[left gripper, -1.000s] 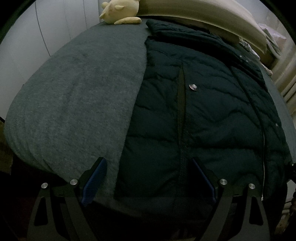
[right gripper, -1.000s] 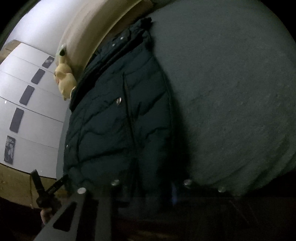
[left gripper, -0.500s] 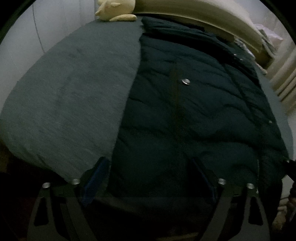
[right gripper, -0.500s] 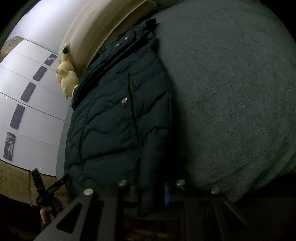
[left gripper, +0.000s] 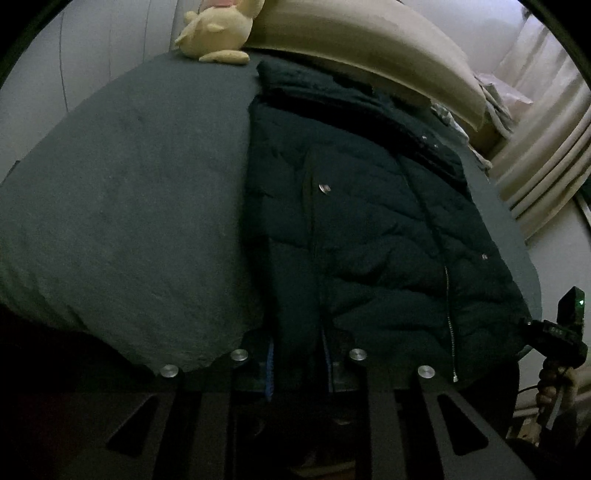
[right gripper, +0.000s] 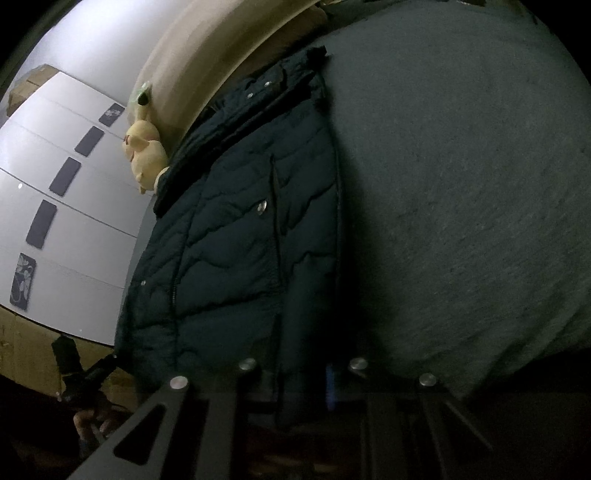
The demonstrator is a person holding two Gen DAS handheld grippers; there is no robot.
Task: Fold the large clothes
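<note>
A dark quilted puffer jacket [left gripper: 369,221] lies lengthwise on a grey bed [left gripper: 129,203], collar toward the headboard, hem at the near edge. My left gripper [left gripper: 297,365] is shut on the jacket's bottom hem at its left corner. In the right wrist view the jacket [right gripper: 236,240] fills the left half, and my right gripper [right gripper: 303,384] is shut on the hem at its right corner. The fingertips are mostly buried in fabric. The right gripper also shows at the far right of the left wrist view [left gripper: 554,332].
A yellow plush toy [left gripper: 218,29] sits at the head of the bed beside a long beige pillow [left gripper: 369,55]. Curtains [left gripper: 543,155] hang at the right. White wardrobe doors [right gripper: 55,221] stand beyond the bed. Bare grey sheet [right gripper: 461,203] lies beside the jacket.
My left gripper went from wide open around the hem to shut on it. My right gripper stayed shut on the hem, and both pulled the jacket edge slightly nearer.
</note>
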